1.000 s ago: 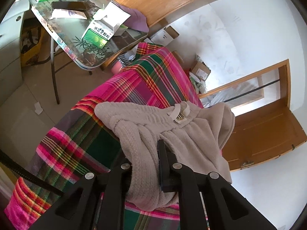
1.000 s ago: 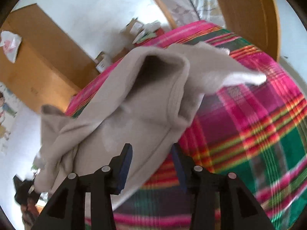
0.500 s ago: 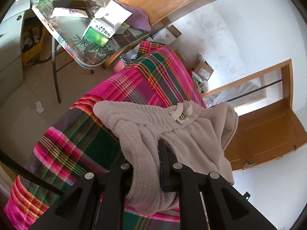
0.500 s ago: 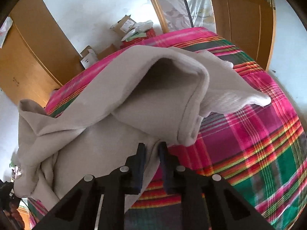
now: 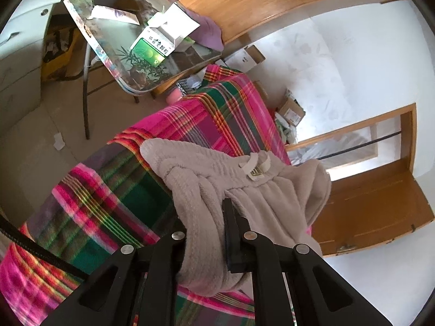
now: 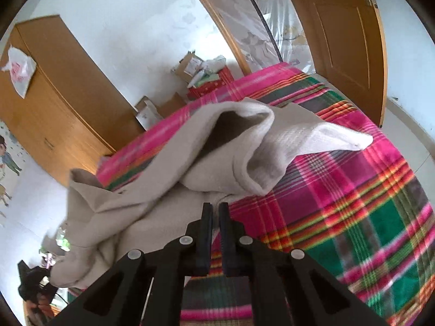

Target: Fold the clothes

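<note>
Garment: a beige fleece garment (image 5: pixel 217 179), seemingly trousers with a gathered waistband and a small label, lies bunched on the bed; in the right wrist view (image 6: pixel 168 190) it fills the centre and left of the frame.
Bed: it wears a pink, green and orange plaid blanket (image 5: pixel 108 195), which shows bare at lower right of the right wrist view.
Left gripper (image 5: pixel 206 233): at the bottom centre of its own view, clamped on a thick roll of the fleece near the waistband; the cloth bulges out above and below the jaws.
Right gripper (image 6: pixel 214 217): at the bottom centre of its view, its jaws have just been closing and now stand almost together, with a thin edge of the fabric seemingly pinched between them, though the contact is hard to make out.
Shape of the cloth: one leg opening gapes at the centre of the right wrist view, and a pale corner sticks out toward the right edge.
Done: both ends look to be gripped, as I judge it.
Left to do: nearly everything; the garment is crumpled, not spread flat, and no neat fold shows.
Next need: probably lifting and drawing it taut to lay it flat.
Surroundings: a cluttered glass worktop (image 5: pixel 114 62) stands at upper left of the left wrist view.
</note>
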`<state>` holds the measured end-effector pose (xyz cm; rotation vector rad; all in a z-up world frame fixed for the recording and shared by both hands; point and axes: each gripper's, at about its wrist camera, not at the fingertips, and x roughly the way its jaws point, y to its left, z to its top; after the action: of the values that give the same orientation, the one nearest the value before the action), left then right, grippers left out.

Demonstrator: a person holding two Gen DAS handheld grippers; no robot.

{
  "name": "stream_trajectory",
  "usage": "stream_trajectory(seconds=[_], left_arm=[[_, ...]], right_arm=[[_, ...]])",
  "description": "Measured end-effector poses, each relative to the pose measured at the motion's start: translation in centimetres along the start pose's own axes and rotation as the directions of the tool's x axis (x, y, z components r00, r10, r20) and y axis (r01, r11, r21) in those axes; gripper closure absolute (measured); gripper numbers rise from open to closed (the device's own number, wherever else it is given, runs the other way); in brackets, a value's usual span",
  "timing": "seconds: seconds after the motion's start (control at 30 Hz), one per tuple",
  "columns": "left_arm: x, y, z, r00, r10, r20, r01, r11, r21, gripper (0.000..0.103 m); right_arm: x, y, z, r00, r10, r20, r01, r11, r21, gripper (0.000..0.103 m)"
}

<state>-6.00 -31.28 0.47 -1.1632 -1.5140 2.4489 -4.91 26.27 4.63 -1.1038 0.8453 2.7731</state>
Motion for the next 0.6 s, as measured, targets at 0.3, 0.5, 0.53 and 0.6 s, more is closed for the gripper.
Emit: stream_trajectory(seconds=[0.3, 0.5, 0.53, 0.6], left_arm=[[-1.4, -1.3, -1.3, 1.000, 0.004, 0.006, -0.004, 1.000, 0.031, 0.093], [-1.3, -1.0, -1.9, 1.000, 0.007, 0.001, -0.008, 1.000, 0.022, 0.093], [-1.3, -0.8, -1.9, 1.000, 0.008, -0.001, -0.008, 1.000, 0.014, 0.093], [-1.2, -0.5, -1.9, 1.000, 0.013, -0.007, -0.013, 1.000, -0.001, 0.093]], right_arm=[[-6.7, -2.3, 2.1, 0.993, 0.016, 0.117, -0.021, 0.999, 0.039, 0.103], [-4.4, -3.7, -0.7, 0.994, 0.086, -0.069, -0.082, 0.995, 0.053, 0.101], [-3.6, -3.7, -1.5, 0.989, 0.110, -0.099, -0.104, 0.992, 0.068, 0.101], [-2.2, -3.5, -2.7, 0.978, 0.147, -0.149, -0.138, 0.988, 0.071, 0.096]])
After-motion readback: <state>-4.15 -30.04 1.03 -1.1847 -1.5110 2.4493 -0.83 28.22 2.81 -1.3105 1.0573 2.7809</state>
